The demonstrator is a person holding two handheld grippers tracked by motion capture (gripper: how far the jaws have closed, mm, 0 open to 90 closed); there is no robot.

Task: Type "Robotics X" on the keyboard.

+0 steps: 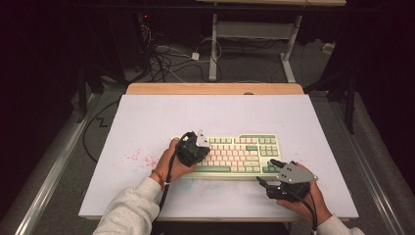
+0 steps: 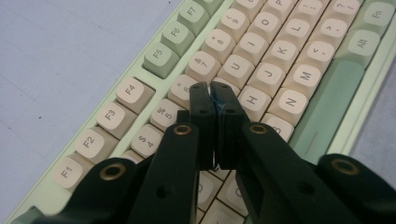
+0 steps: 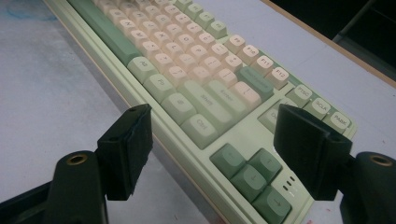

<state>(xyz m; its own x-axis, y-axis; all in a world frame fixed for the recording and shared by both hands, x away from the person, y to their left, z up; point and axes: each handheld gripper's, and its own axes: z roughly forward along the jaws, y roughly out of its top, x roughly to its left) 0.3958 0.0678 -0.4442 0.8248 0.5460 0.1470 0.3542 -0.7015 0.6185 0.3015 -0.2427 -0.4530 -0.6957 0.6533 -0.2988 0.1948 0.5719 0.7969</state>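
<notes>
Keyboard [image 1: 240, 154]: lying flat near the middle of the white bench [image 1: 147, 117]. Left tool [image 2: 212, 91]: hovering over its left-hand keys, jaws pressed together, gripping nothing. Right tool [image 3: 219, 144]: sitting at its right front corner, jaws gaping wide, empty.
</notes>
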